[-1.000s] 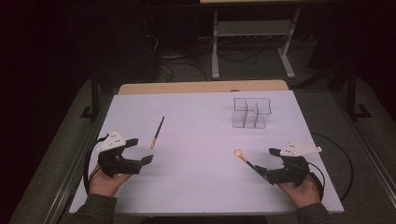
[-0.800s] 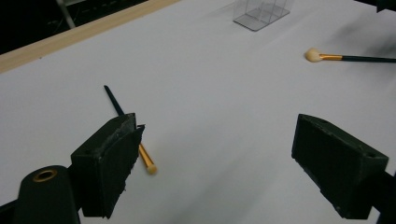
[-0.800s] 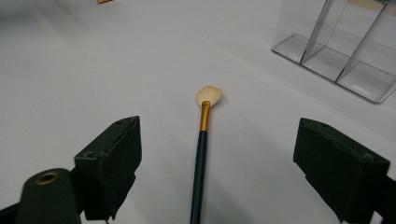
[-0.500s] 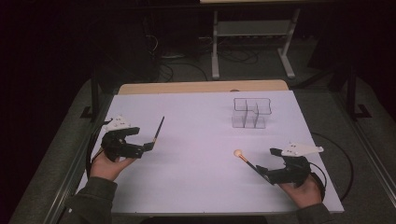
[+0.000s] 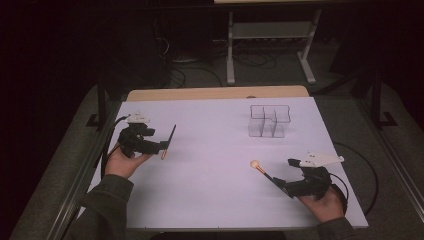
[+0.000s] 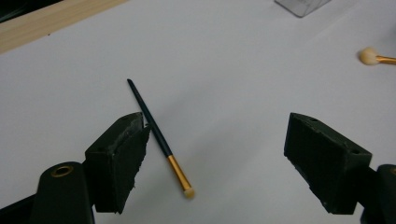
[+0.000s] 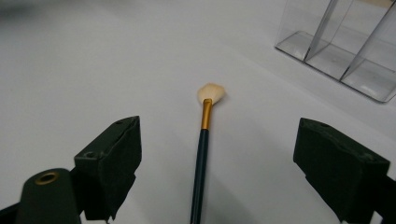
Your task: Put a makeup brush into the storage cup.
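Left tool (image 6: 212,161) is sliding up to the thin brush (image 6: 156,135), jaws closing, ungripped; light, stiff—grab mid-handle.

Thin brush (image 5: 169,142) left, fan brush (image 5: 261,169) right, organizer (image 5: 269,120) behind

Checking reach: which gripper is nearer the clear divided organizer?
Right. The right gripper sits toward the person from the clear organizer, on the same side of the table; the left gripper is across the table by the thin brush.
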